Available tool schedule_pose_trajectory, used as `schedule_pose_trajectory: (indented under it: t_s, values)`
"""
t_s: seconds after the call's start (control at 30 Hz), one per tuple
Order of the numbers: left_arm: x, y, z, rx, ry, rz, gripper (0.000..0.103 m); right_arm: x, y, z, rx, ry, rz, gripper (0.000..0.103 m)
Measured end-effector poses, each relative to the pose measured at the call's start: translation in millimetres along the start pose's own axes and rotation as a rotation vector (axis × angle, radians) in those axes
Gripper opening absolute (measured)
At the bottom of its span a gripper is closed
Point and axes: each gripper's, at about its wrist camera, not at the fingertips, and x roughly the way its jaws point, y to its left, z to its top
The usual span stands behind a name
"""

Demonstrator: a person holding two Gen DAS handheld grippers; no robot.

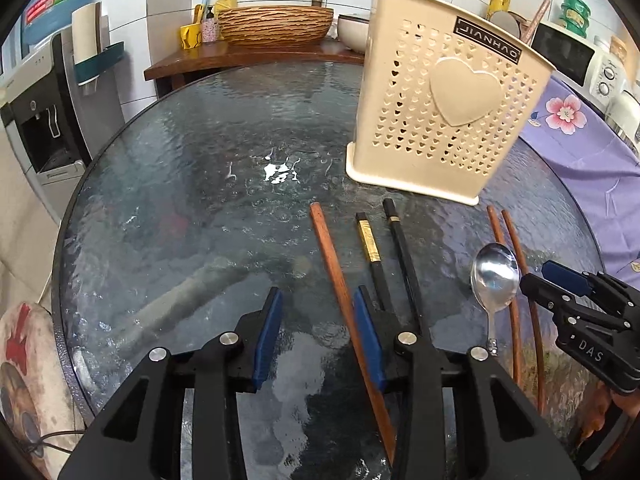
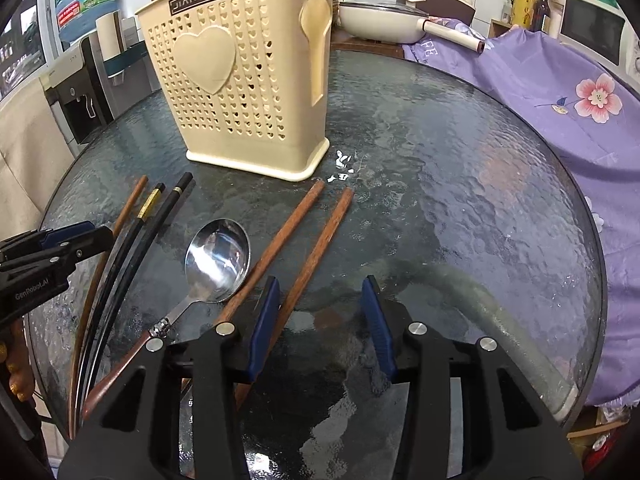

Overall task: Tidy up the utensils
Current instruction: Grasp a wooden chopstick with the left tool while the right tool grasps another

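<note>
— What did the utensils look like?
— A shiny metal spoon [image 2: 218, 256] with a brown handle, two black chopsticks [image 1: 394, 248] and three reddish wooden ones lay on the glass tabletop [image 1: 180, 200], all ahead of the claws.
— And the claws?
— The left claw [image 1: 318, 336] stood released, one wooden chopstick [image 1: 340, 292] running between its pads untouched. The right claw [image 2: 322, 328] was released too, nothing gripped.
— Anything in the way?
— The cream perforated holder [image 2: 240, 92] stood upright beyond them.

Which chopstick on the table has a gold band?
The left black chopstick, lying between the lone brown one and the plain black one.
</note>
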Motion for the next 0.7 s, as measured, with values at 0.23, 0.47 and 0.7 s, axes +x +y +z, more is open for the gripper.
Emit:
schedule_pose_trajectory:
  t_s: [0.23, 0.47, 0.7]
  values:
    - [11, -6, 13, 0.008, 0.016, -0.007, 0.036, 8, -1, 13, 0.008, 0.021, 0.001, 0.033]
    - [21, -11, 26, 0.028, 0.034, 0.015, 0.036, 19, 3, 31, 0.006, 0.053, -0.029, 0.028]
    - [26, -17, 33, 0.039, 0.038, 0.029, 0.025, 26, 11, 42, -0.01, 0.062, -0.029, 0.022]
